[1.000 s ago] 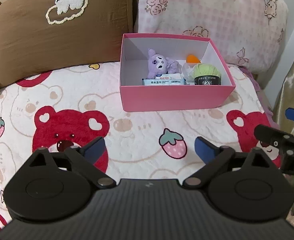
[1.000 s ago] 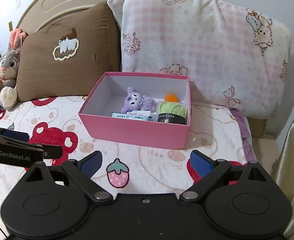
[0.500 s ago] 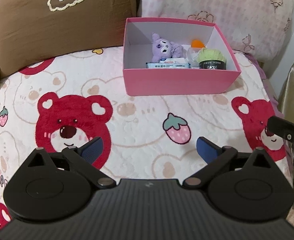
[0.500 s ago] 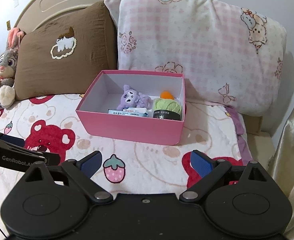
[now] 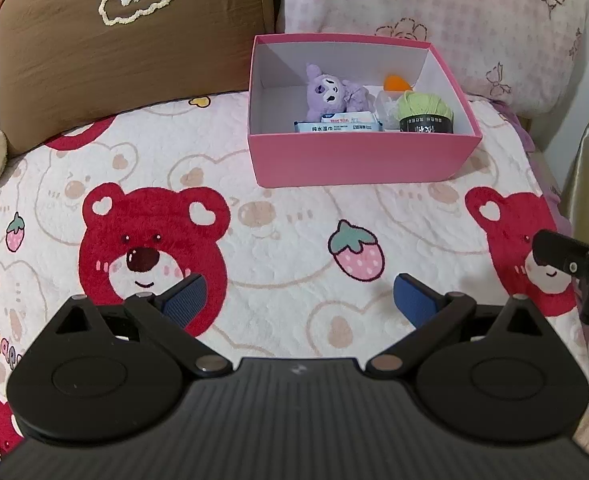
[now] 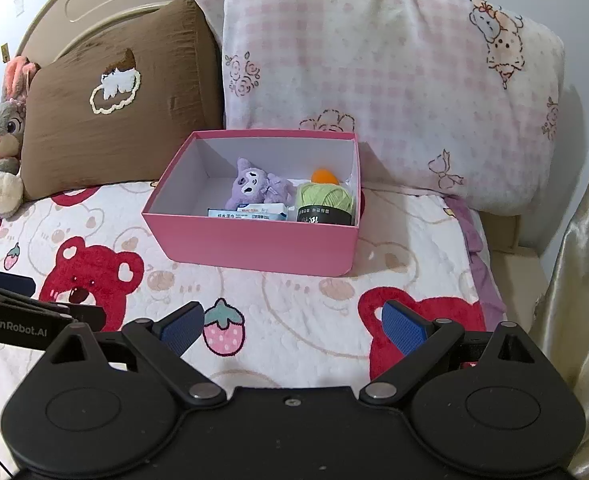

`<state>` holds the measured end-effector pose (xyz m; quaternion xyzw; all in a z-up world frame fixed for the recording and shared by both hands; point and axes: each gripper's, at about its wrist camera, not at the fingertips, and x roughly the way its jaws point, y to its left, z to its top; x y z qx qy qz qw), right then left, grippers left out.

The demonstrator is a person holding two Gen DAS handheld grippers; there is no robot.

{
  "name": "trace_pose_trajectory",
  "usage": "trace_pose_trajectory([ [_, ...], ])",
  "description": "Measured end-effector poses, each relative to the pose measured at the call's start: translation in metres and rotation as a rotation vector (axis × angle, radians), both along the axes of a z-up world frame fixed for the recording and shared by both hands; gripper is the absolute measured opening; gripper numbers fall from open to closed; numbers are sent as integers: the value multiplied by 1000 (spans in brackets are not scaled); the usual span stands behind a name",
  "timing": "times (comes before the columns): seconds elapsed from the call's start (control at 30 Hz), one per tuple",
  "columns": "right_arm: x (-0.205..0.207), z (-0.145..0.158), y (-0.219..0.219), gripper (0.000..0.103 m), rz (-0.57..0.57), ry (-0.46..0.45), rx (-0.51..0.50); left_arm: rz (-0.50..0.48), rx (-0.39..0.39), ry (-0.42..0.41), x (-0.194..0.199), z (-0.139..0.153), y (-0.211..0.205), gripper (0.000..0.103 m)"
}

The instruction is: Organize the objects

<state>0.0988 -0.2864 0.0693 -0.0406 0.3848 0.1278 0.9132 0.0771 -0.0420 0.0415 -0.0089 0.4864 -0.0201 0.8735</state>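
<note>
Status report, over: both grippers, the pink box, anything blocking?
Left gripper and right gripper open, empty. Pink cardboard box on bear-print blanket, holding purple plush toy. Path unobstructed.

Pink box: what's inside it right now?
Pink box holds a purple plush, wipes pack, green yarn ball and an orange item, partly hidden behind the yarn.

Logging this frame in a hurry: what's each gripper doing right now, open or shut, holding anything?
Left gripper: open, jaws spread wide, holding nothing.
Right gripper: open, jaws spread wide, holding nothing.
</note>
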Motion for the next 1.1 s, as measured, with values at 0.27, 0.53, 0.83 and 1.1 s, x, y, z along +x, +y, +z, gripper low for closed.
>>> trace_pose_trajectory([
  [0.27, 2, -3, -1, 98, -9, 24, -6, 3, 8, 5, -1, -2, 0, 101],
  [0.53, 1, -4, -2, 98, -11, 33, -15, 8, 15, 12, 1, -3, 2, 101],
  [0.83, 2, -5, -2, 98, -5, 41, -30, 7, 16, 6, -1, -2, 1, 101],
  [1.1, 0, -6, -1, 98, -3, 42, -36, -24, 30, -1, -3, 1, -2, 101],
])
